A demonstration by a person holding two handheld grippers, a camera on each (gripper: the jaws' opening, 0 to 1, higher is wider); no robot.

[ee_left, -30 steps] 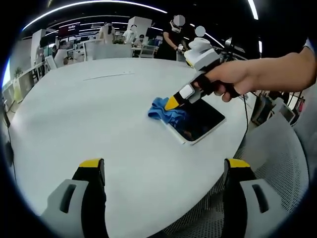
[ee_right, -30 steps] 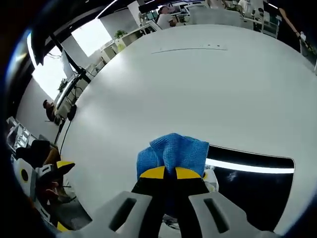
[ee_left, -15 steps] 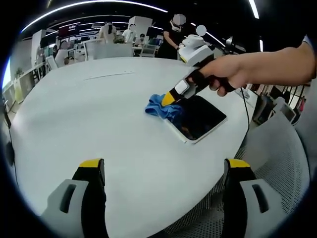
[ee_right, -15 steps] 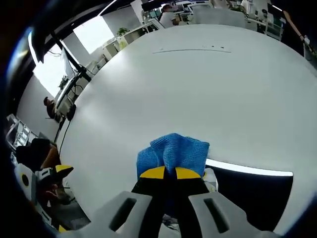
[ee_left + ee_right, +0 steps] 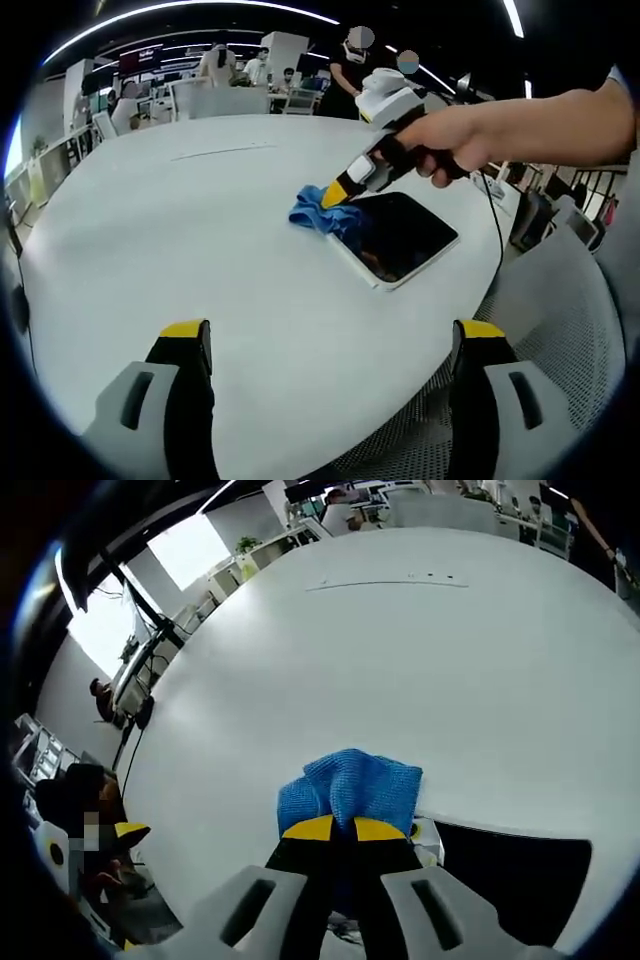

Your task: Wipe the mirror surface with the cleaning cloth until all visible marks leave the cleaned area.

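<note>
Cloth: we clamp the cleaning cloth [image 5: 348,785] in the right gripper [image 5: 333,830].
Mirror [image 5: 510,875]: 4 o'clock, marks probably unresolved.
Left gripper [image 5: 330,335]: wide, empty.

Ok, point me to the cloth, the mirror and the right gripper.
cloth [image 5: 350,785]: right gripper view, on the bunched blue fabric above the jaws.
mirror [image 5: 400,235]: left gripper view, on its dark glass face.
right gripper [image 5: 335,193]: left gripper view, at its yellow tips on the cloth.

bright ceiling strip lights | sharp focus | edges fisheye-warped
</note>
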